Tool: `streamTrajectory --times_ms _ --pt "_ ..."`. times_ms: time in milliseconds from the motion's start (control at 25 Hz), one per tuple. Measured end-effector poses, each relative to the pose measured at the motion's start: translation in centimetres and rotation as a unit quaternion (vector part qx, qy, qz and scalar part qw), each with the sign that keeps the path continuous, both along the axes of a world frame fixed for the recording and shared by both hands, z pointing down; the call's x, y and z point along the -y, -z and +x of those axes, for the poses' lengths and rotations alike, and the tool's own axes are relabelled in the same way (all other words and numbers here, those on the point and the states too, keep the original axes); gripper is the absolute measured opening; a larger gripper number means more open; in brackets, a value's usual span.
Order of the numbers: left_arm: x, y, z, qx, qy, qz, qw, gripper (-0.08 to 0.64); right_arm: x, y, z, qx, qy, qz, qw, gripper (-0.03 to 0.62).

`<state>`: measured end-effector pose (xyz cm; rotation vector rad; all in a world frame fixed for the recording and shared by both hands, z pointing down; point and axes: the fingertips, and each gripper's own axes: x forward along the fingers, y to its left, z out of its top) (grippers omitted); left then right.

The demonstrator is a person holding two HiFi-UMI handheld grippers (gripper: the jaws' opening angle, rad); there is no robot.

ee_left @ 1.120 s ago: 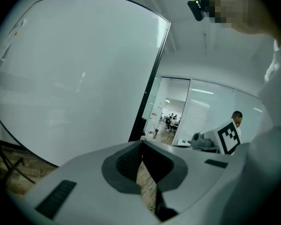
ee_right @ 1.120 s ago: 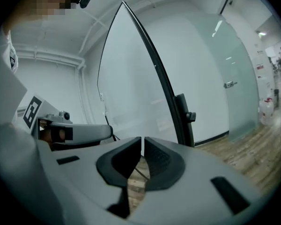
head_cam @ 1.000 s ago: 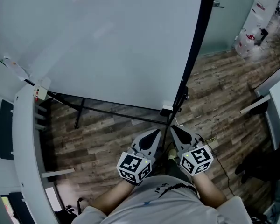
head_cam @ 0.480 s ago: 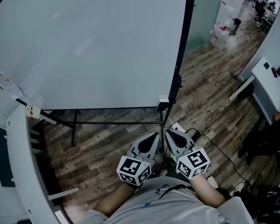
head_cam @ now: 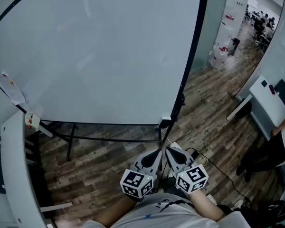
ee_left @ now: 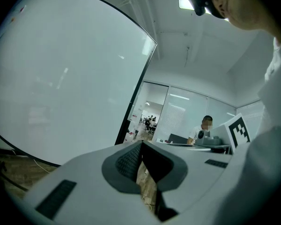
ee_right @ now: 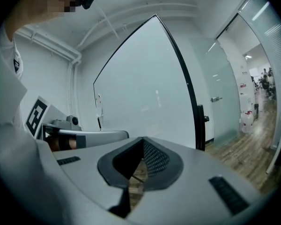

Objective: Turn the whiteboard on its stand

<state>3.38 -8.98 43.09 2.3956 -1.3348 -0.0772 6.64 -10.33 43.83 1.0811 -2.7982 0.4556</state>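
A large whiteboard with a black frame stands on a black stand in front of me; its panel fills most of the head view. It also shows in the left gripper view as the whiteboard and in the right gripper view as the whiteboard. My left gripper and right gripper are held side by side near my body, below the board's lower right corner, apart from it. Both are shut with nothing between the jaws.
Wood floor lies under the stand, with a cable trailing right. A white curved desk edge is at left, a white table and a person at right. A glass door stands beyond the board.
The head view has lifted, so more of the board and the room to the right shows. Both grippers stay close together near my body, drawn slightly nearer each other.
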Motion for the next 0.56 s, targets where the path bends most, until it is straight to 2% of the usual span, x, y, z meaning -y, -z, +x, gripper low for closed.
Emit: streamTrajectory --times_ms 560 --pt "1.5 -0.2 -1.0 0.01 -0.004 0.004 0.9999 0.011 1.6 0.0 -0.7 0.001 -0.006 0.002 1.0 0.012"
